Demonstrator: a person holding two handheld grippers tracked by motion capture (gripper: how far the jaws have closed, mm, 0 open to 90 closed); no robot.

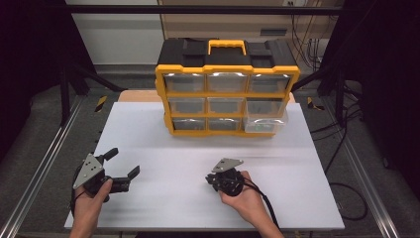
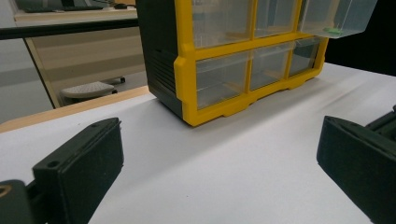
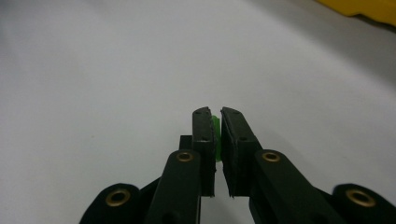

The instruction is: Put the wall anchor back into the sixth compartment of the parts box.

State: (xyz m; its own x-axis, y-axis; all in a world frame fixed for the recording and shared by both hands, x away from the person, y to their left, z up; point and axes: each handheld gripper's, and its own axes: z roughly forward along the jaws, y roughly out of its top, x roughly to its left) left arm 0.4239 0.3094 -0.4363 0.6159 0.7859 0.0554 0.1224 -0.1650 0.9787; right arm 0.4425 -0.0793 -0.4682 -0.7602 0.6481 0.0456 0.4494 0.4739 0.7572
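A yellow and black drawer cabinet [image 1: 227, 84] stands at the back of the white table [image 1: 198, 148]. The right drawer [image 1: 266, 119] of its middle row is pulled out. In the left gripper view this clear drawer [image 2: 336, 18] holds a small green piece [image 2: 332, 31]. My left gripper [image 1: 124, 161] rests near the front left, open, with nothing between its wide jaws [image 2: 219, 158]. My right gripper [image 1: 214, 179] is at front centre, low over the table. In its own view my right gripper [image 3: 216, 113] is shut on a small green piece [image 3: 215, 130].
The cabinet [image 2: 224, 70] has three rows of clear drawers and a yellow handle [image 1: 227, 45] on top. Metal rails [image 1: 44, 163] run along both table sides, and cables [image 1: 346, 193] lie on the floor at right.
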